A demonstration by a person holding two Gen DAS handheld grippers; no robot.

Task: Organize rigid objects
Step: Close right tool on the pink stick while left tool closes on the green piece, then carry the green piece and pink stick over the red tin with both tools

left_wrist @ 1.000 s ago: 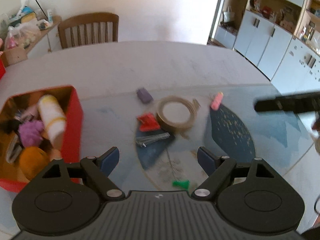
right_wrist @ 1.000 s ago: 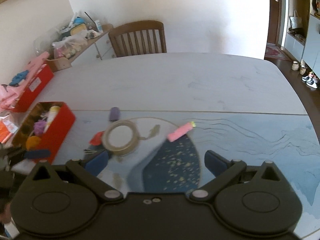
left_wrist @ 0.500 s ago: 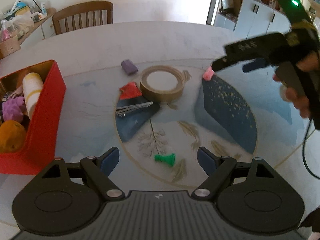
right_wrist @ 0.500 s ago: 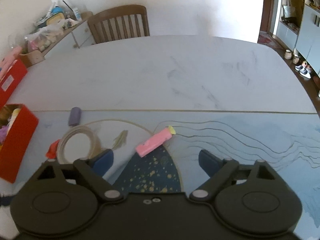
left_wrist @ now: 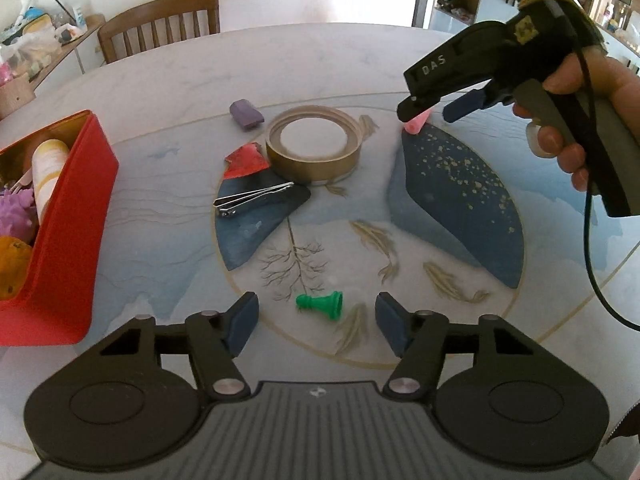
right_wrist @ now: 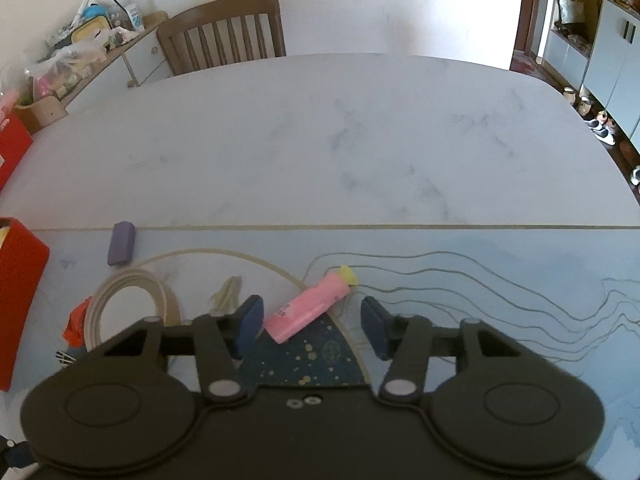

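Note:
My right gripper (right_wrist: 312,322) is open, its jaws on either side of a pink tube with a yellow cap (right_wrist: 310,307) that lies on the table; it also shows in the left wrist view (left_wrist: 436,110), over the pink tube (left_wrist: 416,124). My left gripper (left_wrist: 316,322) is open and empty, with a green chess pawn (left_wrist: 320,304) lying between its fingertips. A tape roll (left_wrist: 314,148), a purple block (left_wrist: 246,114), a red piece (left_wrist: 246,160) and metal nail clippers (left_wrist: 252,198) lie mid-table. A red box (left_wrist: 68,240) holding several objects stands at the left.
A wooden chair (right_wrist: 224,38) stands at the table's far side. A cluttered sideboard (right_wrist: 80,52) runs along the left wall. Cabinets (right_wrist: 616,52) stand at the right. The table (right_wrist: 340,152) bears a painted blue round pattern near me.
The left gripper pulled back, so the pawn now lies between its fingertips. The right gripper moved forward and down until its open jaws flank the pink tube.

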